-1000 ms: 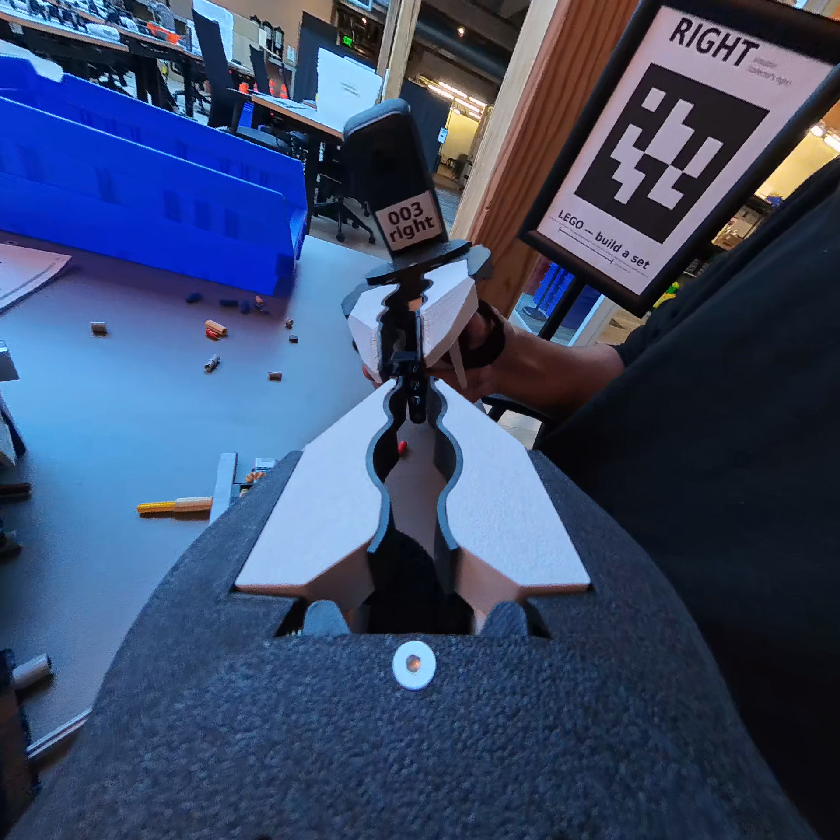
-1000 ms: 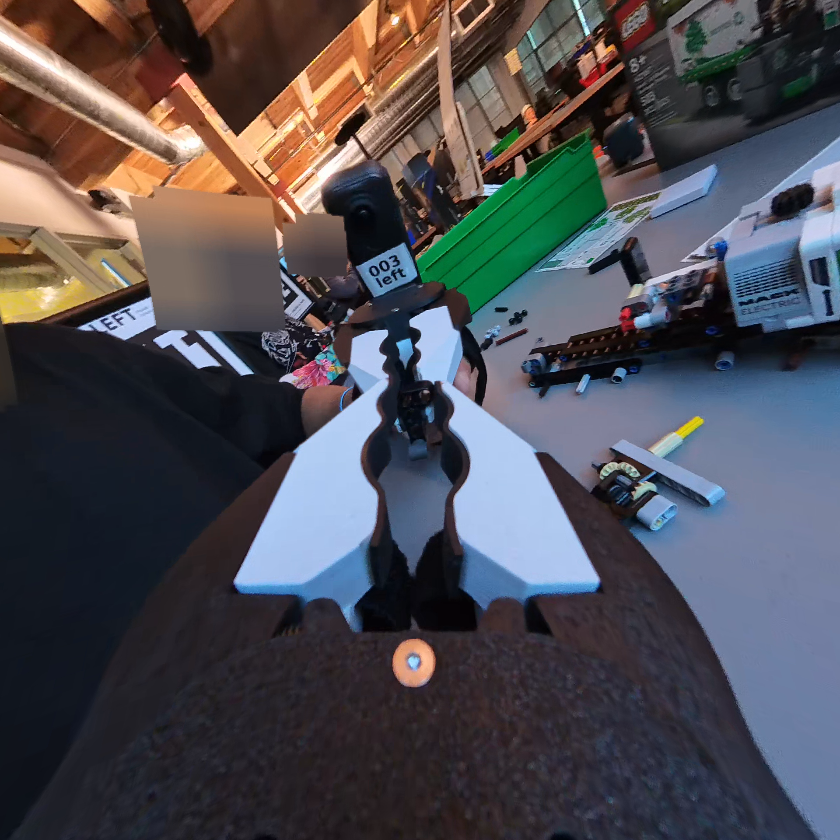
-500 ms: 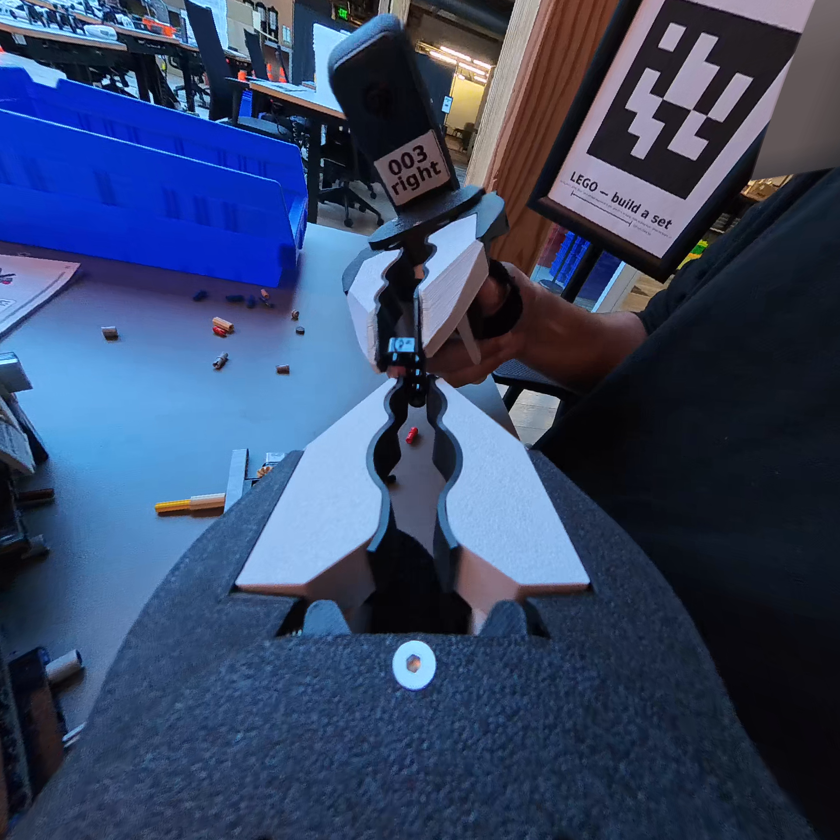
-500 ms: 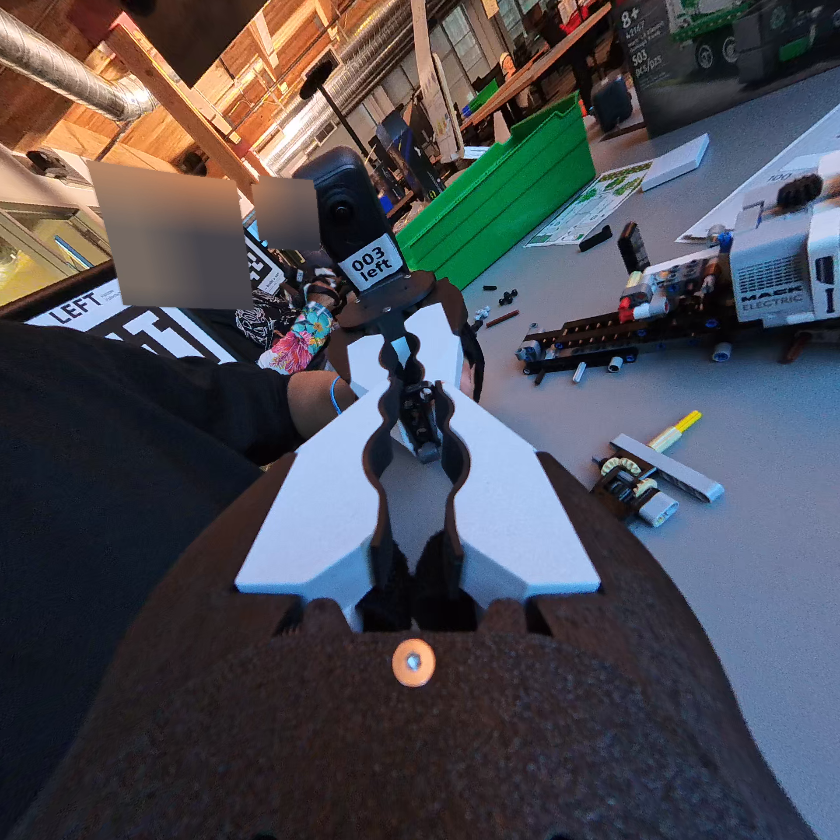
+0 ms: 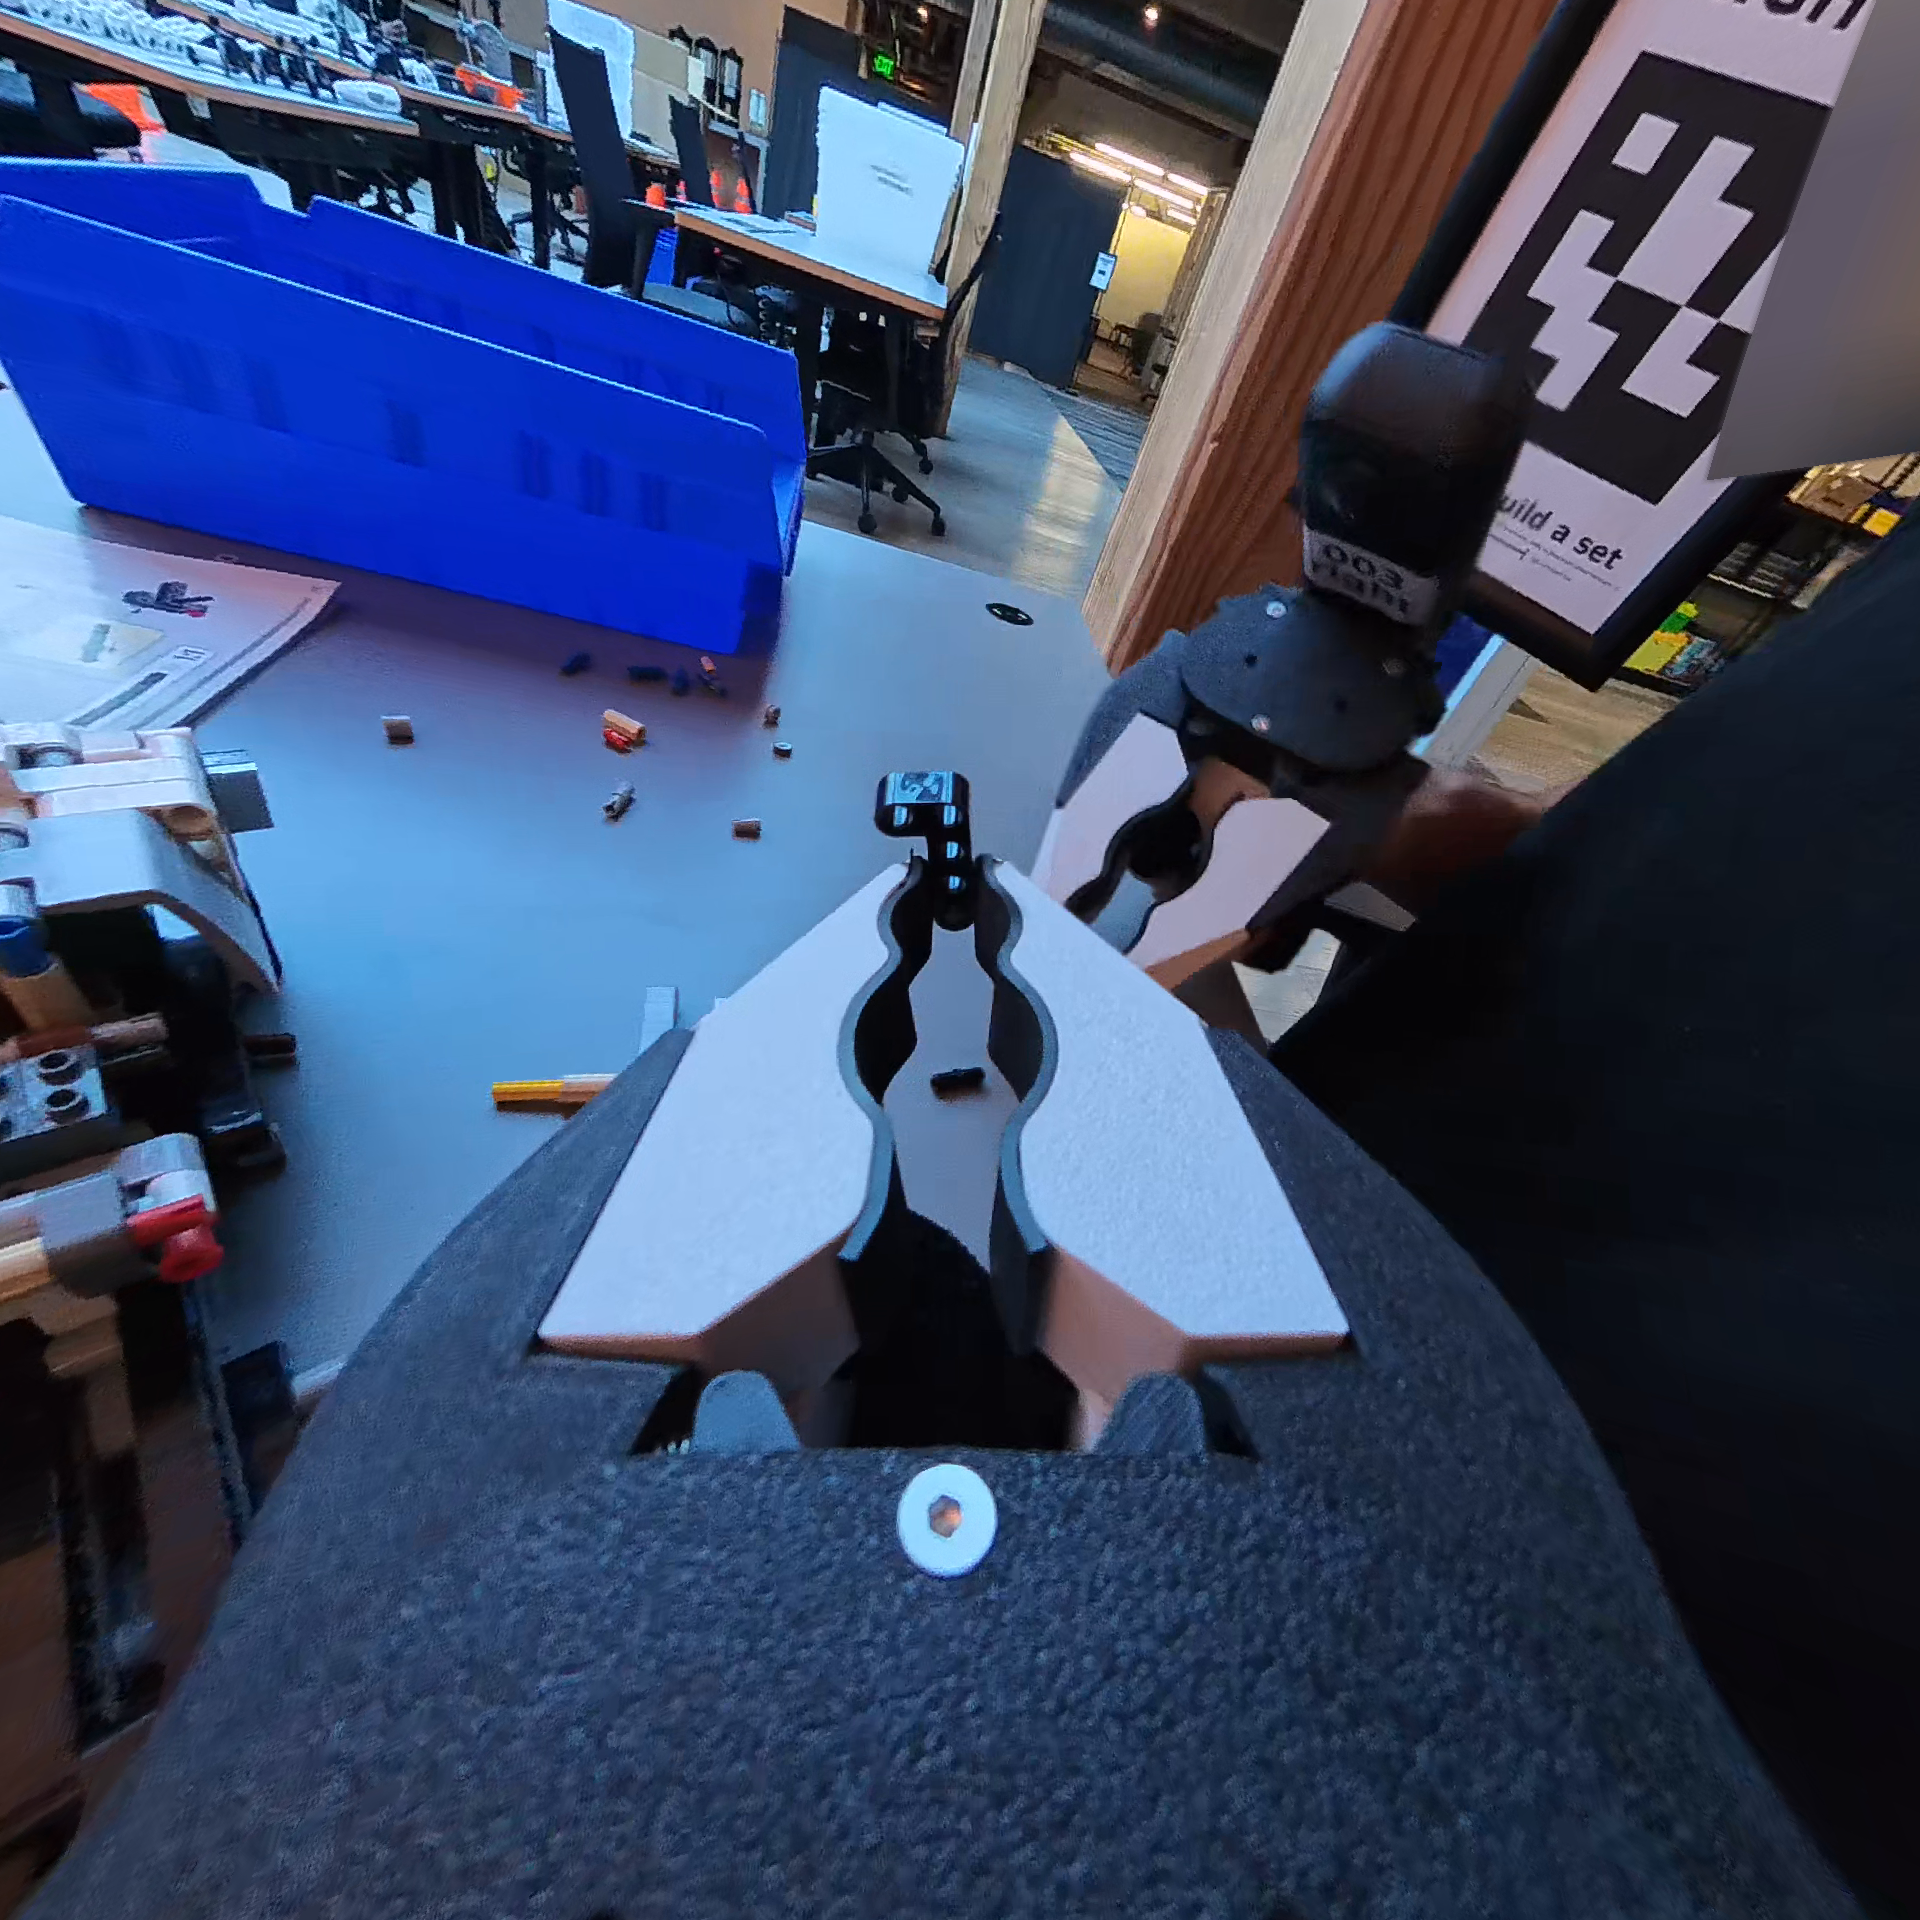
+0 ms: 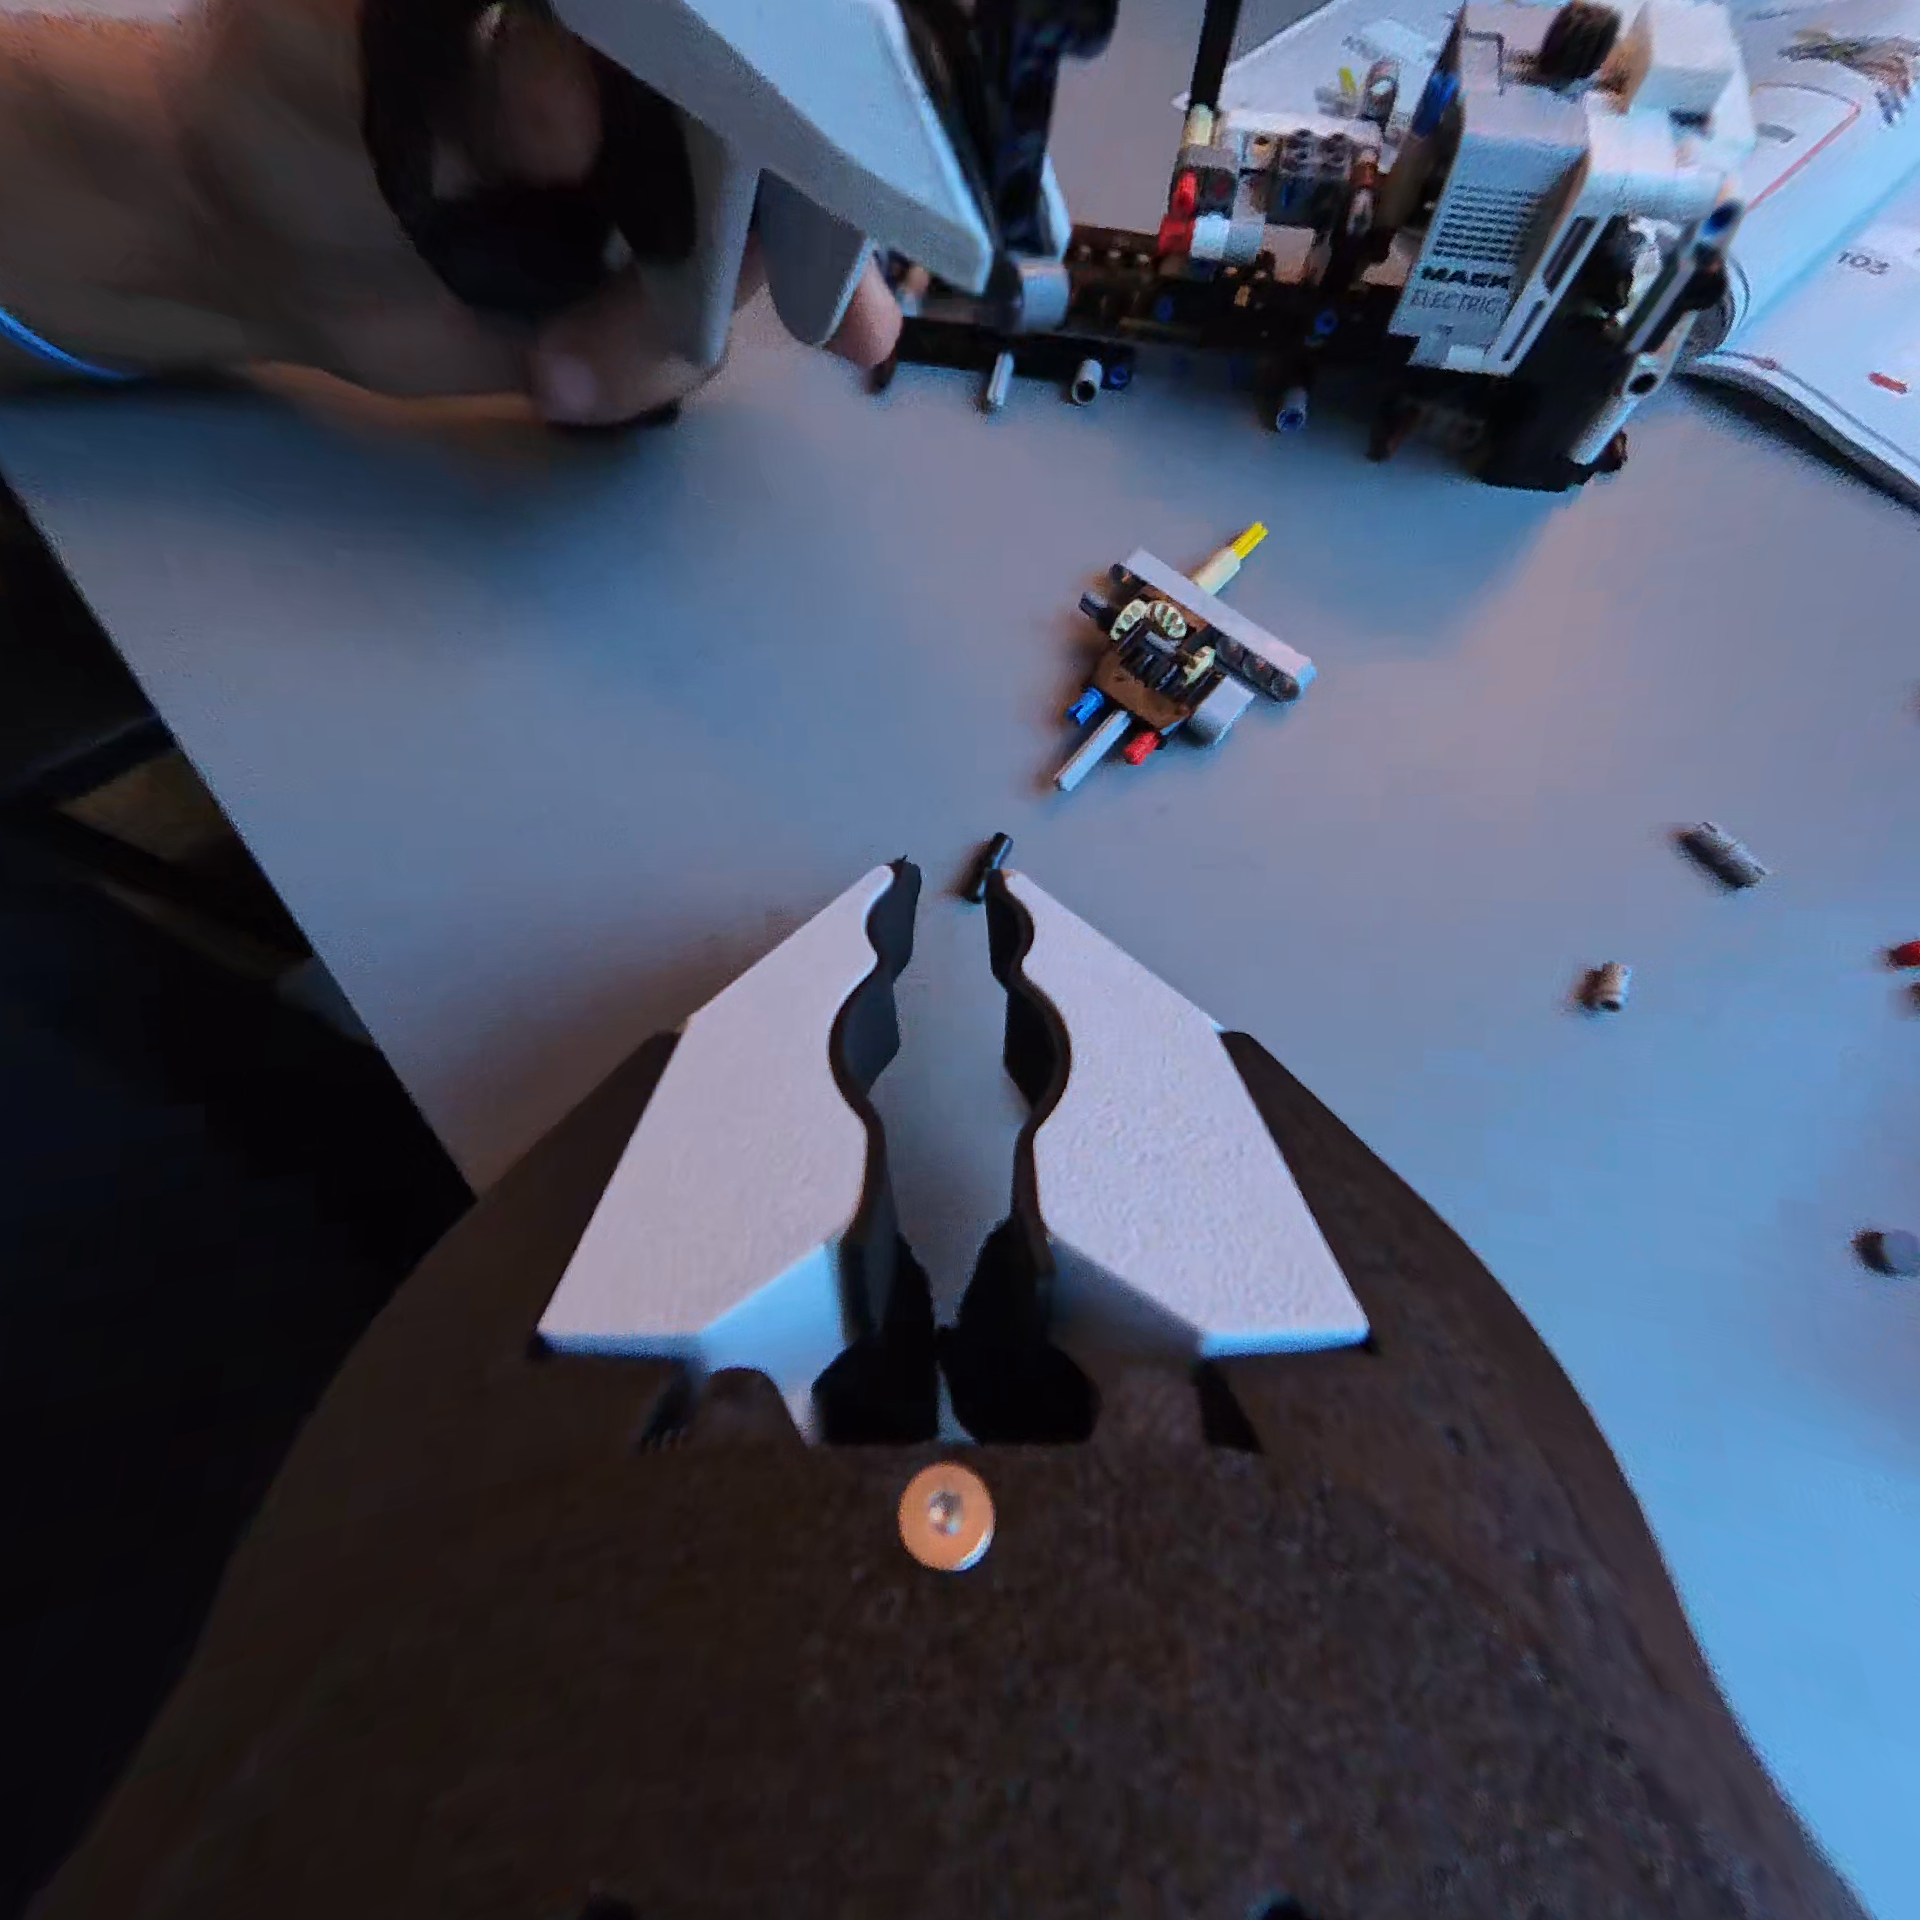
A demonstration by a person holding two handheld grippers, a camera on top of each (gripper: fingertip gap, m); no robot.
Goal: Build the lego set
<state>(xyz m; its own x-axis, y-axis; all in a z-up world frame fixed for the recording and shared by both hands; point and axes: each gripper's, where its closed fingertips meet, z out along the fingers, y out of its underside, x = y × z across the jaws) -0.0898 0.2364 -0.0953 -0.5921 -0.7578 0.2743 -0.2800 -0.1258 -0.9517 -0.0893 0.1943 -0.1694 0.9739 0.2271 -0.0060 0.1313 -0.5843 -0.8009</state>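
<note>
Both wide-angle views bend strongly at the edges. The table (image 6: pixel 623 665) takes a cool bluish cast with soft shadows, while warm lights glow far behind. The hand (image 6: pixel 312 208) is motion-blurred.

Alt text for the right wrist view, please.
The right gripper, open, hangs over a grey table with a small black pin at its fingertips. Beyond lie a small lego sub-assembly and a half-built truck.
</note>
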